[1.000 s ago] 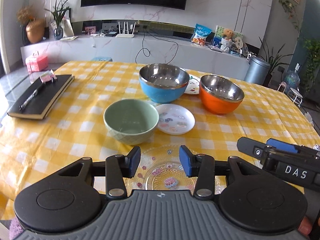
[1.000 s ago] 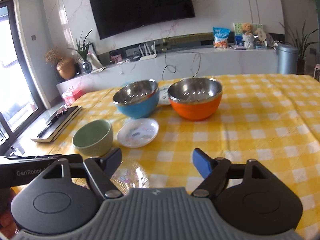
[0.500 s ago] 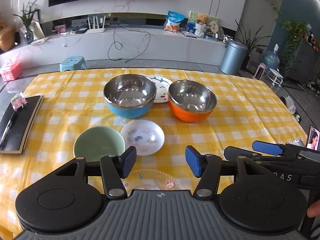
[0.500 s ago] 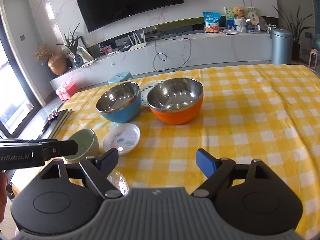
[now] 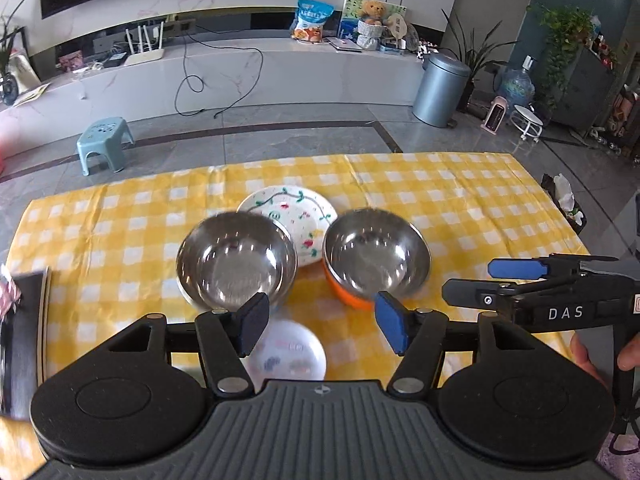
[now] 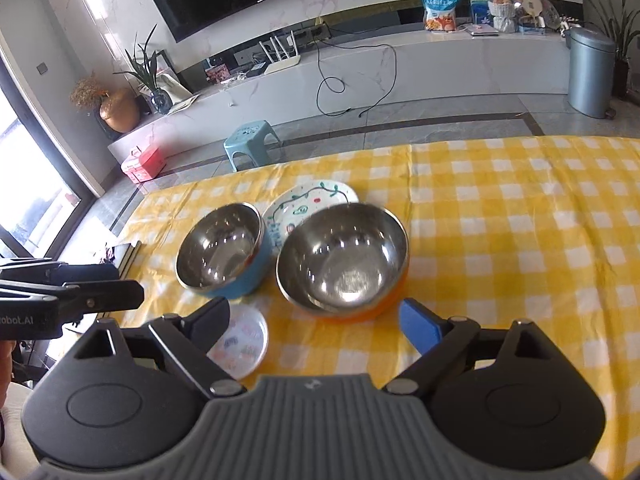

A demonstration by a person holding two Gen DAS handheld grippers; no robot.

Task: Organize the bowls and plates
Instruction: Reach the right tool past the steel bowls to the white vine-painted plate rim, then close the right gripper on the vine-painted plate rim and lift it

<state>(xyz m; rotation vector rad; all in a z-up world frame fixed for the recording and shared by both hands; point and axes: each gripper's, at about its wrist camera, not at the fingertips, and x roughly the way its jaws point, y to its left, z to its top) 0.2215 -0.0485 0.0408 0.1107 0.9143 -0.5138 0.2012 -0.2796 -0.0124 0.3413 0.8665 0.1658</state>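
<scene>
Both cameras now higher than second ago, looking steeply down; green bowl gone from sight. Left gripper (image 5: 320,326) wide open, empty, above small plate (image 5: 292,354). Right gripper (image 6: 316,320) wide open, empty, orange bowl (image 6: 344,264) at 12 o'clock. Blue bowl (image 6: 222,252) at its 9, touching; patterned plate (image 5: 288,210) behind both. Only right view shows blue bowl's side; only left shows black notebook (image 5: 22,336) at 9.

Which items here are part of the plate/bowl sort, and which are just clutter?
Job: blue bowl, orange bowl, vine-pattern plate, small white plate.

Lying about: black notebook at the table's left edge, teal stool on the floor, trash can.
</scene>
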